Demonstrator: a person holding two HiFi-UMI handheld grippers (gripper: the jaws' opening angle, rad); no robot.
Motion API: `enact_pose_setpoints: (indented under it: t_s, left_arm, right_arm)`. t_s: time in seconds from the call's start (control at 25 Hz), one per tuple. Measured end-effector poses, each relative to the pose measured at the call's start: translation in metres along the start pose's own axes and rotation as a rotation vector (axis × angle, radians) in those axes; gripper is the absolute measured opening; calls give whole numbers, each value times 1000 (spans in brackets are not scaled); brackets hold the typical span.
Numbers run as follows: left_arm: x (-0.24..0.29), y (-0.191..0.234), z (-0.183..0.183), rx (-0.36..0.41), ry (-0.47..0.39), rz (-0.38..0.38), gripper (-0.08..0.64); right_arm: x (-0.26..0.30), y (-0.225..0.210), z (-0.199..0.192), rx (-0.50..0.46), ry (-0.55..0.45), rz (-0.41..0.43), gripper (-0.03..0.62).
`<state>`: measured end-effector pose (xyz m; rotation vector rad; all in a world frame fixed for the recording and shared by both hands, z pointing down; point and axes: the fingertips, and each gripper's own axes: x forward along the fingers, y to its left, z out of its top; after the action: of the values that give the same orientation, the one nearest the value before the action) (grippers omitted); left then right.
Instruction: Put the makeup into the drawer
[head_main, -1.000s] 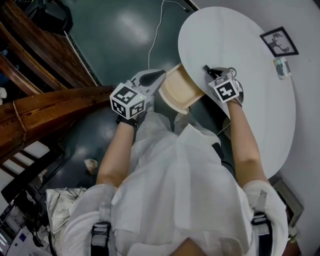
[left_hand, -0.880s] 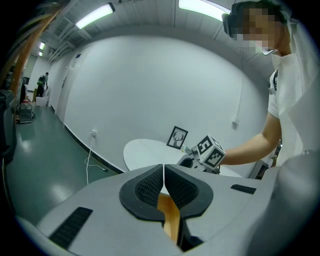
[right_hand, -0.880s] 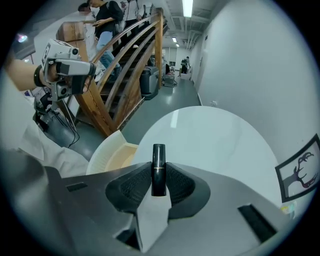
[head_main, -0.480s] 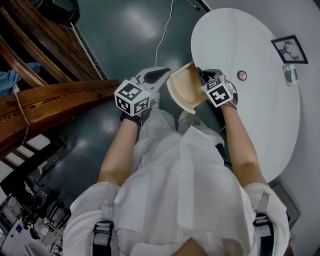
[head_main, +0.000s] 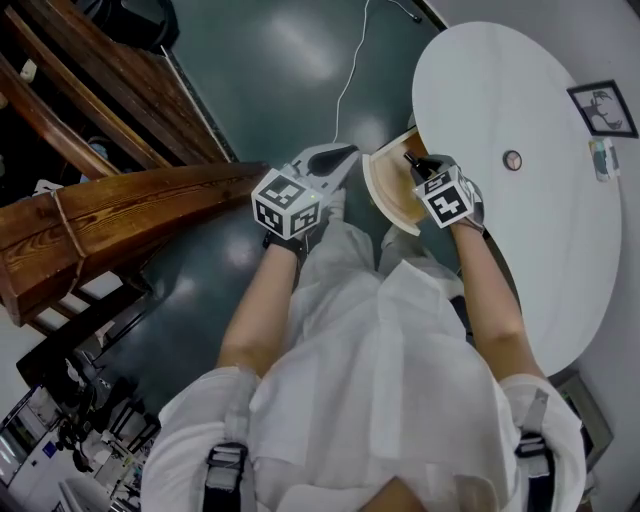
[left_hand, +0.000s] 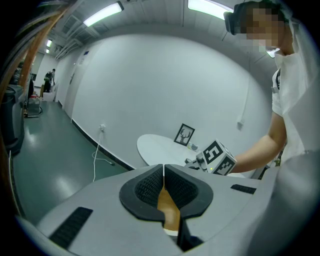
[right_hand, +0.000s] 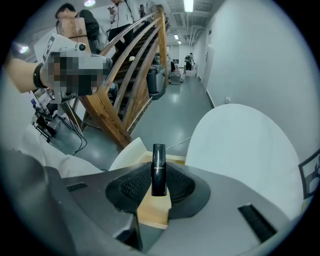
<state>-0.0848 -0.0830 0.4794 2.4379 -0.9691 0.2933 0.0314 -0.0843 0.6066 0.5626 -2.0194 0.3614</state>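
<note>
Holding lipstick clamped in right gripper over drawer; left gripper clenched. Risk: off-centre release bounces it out to floor.

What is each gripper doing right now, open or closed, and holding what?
Left gripper: closed, pads together, nothing clearly held.
Right gripper: closed on the black makeup tube.
</note>
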Motion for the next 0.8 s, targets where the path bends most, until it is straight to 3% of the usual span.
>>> enact_pose_setpoints:
  t_s: [0.24,0.44,0.8]
  left_arm:
    - [-2,13,-4,-9,13,-3,18]
    - [3,25,-6,-6,33,-16,18]
    - [12,38,-7,-15,48,-50,18]
  right_arm:
    - [22,13,-13,48,36,20,86]
    - [33,12,-12,-2,70,-28,86]
    - [46,19,-6,165,62,-23,86]
